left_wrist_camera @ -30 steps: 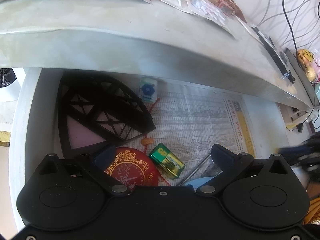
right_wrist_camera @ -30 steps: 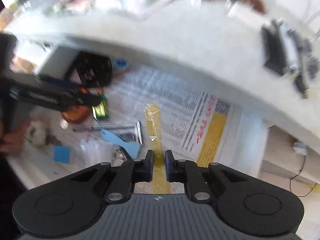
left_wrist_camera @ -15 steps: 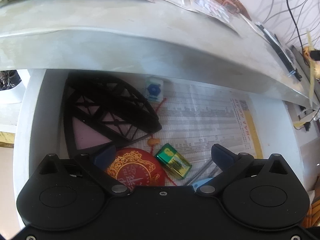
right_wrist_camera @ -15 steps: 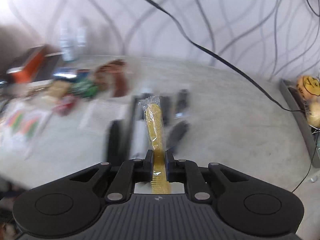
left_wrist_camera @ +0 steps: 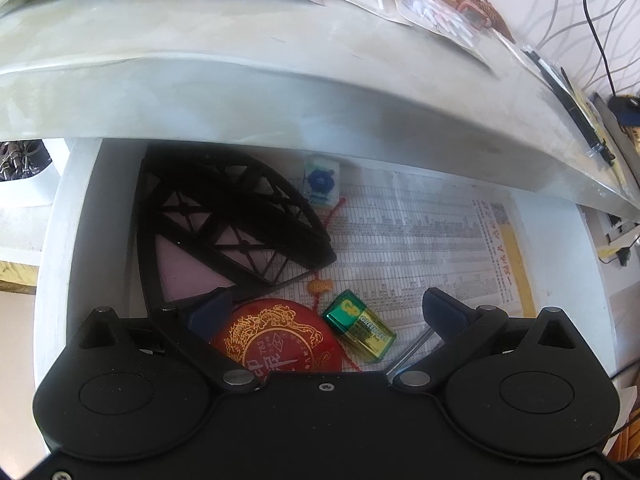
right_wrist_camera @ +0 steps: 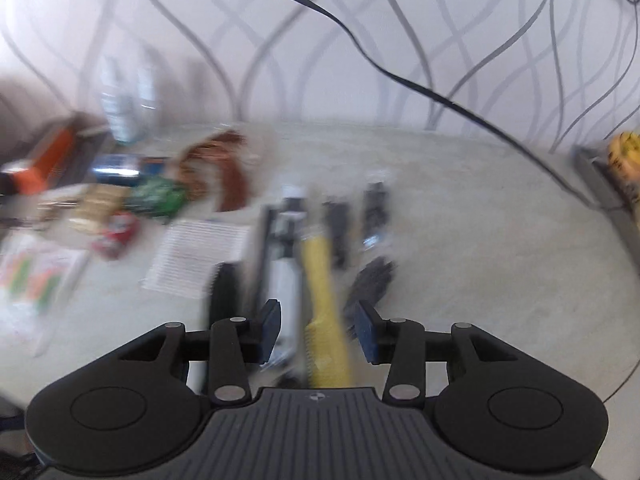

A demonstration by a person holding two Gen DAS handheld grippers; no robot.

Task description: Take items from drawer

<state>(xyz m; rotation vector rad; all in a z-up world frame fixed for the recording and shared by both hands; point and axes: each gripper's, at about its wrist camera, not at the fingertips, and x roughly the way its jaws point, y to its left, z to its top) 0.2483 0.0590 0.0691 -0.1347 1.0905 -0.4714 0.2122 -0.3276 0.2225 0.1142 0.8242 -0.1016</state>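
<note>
Right gripper point(right_wrist_camera: 318, 330): its jaws are opening at this moment; the pads stand clear on both sides of the yellow comb point(right_wrist_camera: 324, 312), which lies between them but is not pressed any more.
Yellow comb: in the lower centre of the right wrist view, over the pale tabletop point(right_wrist_camera: 460, 240), among dark long items that are too blurred to name.
What just changed: half a second ago the jaws were closed tight on the comb; now they let it go. One second ago this camera looked down into the drawer, now it looks at the tabletop and the wall.
Meaning for the task: I judge that one item is out of the drawer and is being put down on the table.
Left gripper point(left_wrist_camera: 324, 312): wide open, holding nothing, at the bottom centre of the left wrist view, above the drawer point(left_wrist_camera: 72, 240).
Left view against earlier: nearly the same; the gripper stayed in its place.
Still in the drawer: red round tin point(left_wrist_camera: 276, 340) and green battery point(left_wrist_camera: 360, 330) at lower centre, black lattice frame point(left_wrist_camera: 224, 216) at centre left, small blue-and-white packet point(left_wrist_camera: 320, 182) at the back.
Next, as a judgement: the tin or the battery lies between the open left jaws and looks the nearest to take.
</note>
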